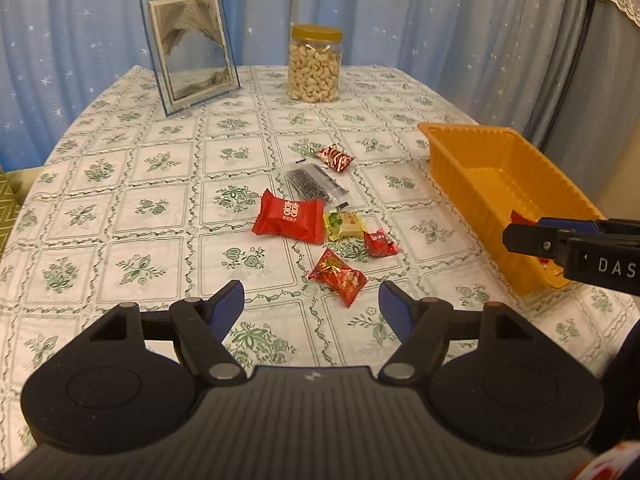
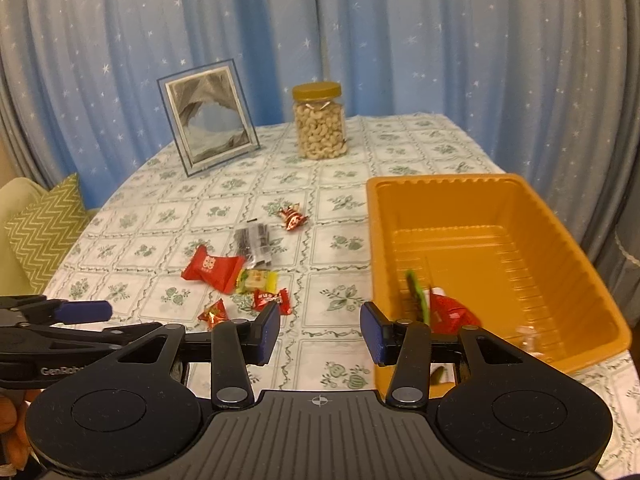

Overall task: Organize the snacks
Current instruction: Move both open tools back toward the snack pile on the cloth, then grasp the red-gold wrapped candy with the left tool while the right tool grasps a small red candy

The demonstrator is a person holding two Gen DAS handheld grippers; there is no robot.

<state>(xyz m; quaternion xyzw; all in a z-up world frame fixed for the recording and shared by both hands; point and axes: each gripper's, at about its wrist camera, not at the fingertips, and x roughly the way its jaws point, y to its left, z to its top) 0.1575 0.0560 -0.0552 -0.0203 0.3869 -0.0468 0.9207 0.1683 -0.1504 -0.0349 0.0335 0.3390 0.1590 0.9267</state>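
Note:
Several wrapped snacks lie mid-table: a large red pack (image 1: 289,219) (image 2: 212,268), a yellow candy (image 1: 345,225) (image 2: 257,281), small red candies (image 1: 380,243) (image 1: 339,276) (image 1: 334,159), and a clear packet of dark sticks (image 1: 316,184) (image 2: 253,242). An orange tray (image 1: 504,200) (image 2: 480,256) on the right holds a red pack (image 2: 450,314) and a green snack (image 2: 418,298). My left gripper (image 1: 311,308) is open and empty, just short of the nearest red candy. My right gripper (image 2: 320,330) is open and empty beside the tray's near left corner; it also shows in the left wrist view (image 1: 520,236).
A jar of cashews (image 1: 315,64) (image 2: 319,122) and a framed picture (image 1: 188,50) (image 2: 210,116) stand at the back of the table. A patterned cloth (image 1: 160,200) covers it. Blue starry curtains hang behind. A green zigzag cushion (image 2: 44,224) sits at the left.

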